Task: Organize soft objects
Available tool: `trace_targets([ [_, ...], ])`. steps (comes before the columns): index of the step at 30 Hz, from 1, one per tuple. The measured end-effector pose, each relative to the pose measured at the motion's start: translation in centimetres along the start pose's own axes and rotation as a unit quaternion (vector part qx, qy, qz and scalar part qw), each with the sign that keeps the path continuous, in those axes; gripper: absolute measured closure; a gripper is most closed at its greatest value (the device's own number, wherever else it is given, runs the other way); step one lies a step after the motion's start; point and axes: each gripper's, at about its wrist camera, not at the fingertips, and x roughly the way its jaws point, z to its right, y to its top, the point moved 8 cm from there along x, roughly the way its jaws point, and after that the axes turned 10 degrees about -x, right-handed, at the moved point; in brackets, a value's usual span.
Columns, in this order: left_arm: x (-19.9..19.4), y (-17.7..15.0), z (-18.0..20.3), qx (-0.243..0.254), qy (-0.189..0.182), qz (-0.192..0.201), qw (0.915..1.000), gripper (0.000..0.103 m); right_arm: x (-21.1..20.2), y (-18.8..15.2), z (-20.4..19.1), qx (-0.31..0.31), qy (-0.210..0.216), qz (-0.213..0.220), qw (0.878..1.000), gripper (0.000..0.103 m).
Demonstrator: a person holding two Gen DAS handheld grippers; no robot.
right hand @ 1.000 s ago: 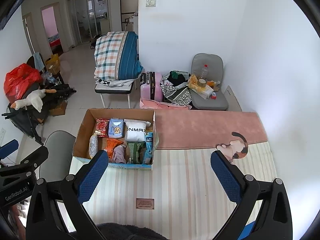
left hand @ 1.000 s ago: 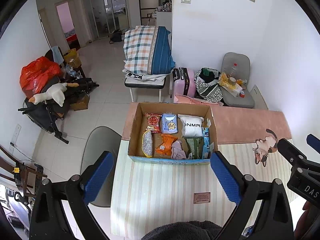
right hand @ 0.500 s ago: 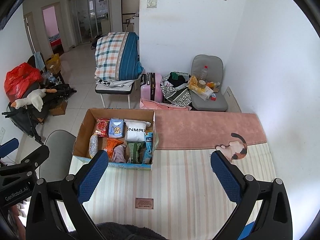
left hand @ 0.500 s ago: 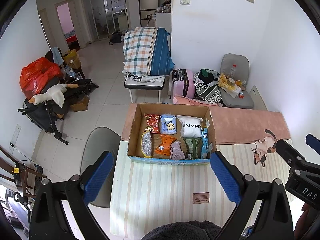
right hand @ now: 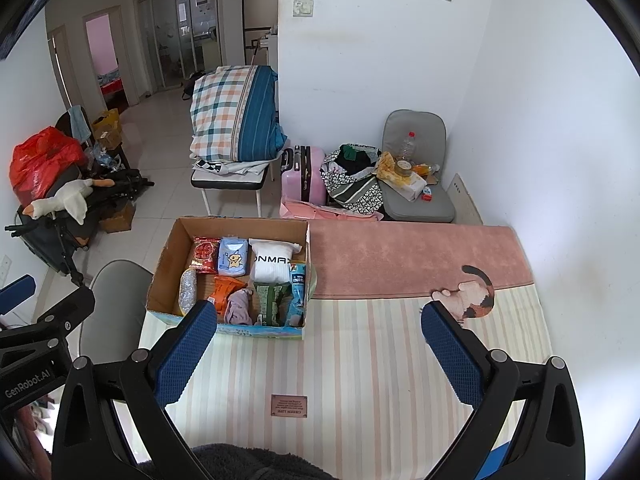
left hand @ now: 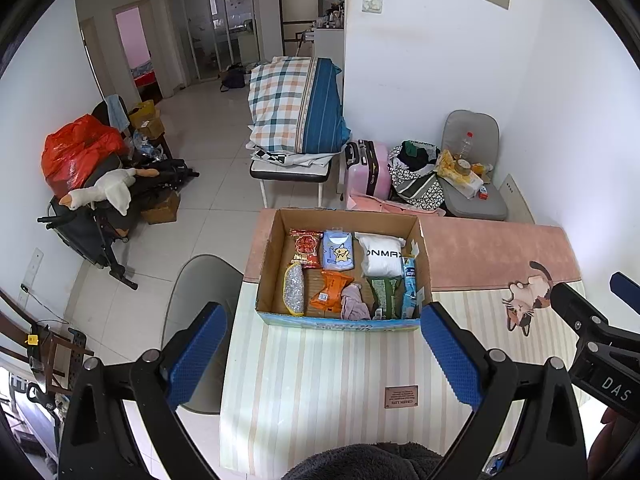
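We hold both sets of jaws wide, empty. Cardboard box [left hand: 276, 248] lies dead ahead of left gripper [left hand: 320, 354], forward-left of right gripper [right hand: 318, 352]; left nearer.

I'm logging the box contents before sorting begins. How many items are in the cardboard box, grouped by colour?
In the cardboard box:
Red: 1, red packet
Blue: 2, blue star pack, blue sachet
White: 1, white pack
Silver: 1, silver pouch
Orange: 1, orange packet
Pink: 1, pink cloth
Green: 1, green packet
Total: 8
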Motion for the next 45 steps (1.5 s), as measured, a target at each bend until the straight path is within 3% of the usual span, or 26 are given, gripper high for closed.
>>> trace_targets([
  [45,-0.73,0.59,0.21,-0.003,-0.002,-0.002,1.0000,0.003,-0.57,0.10,-0.33,0.004,-0.002,0.002,1.000,0.000],
])
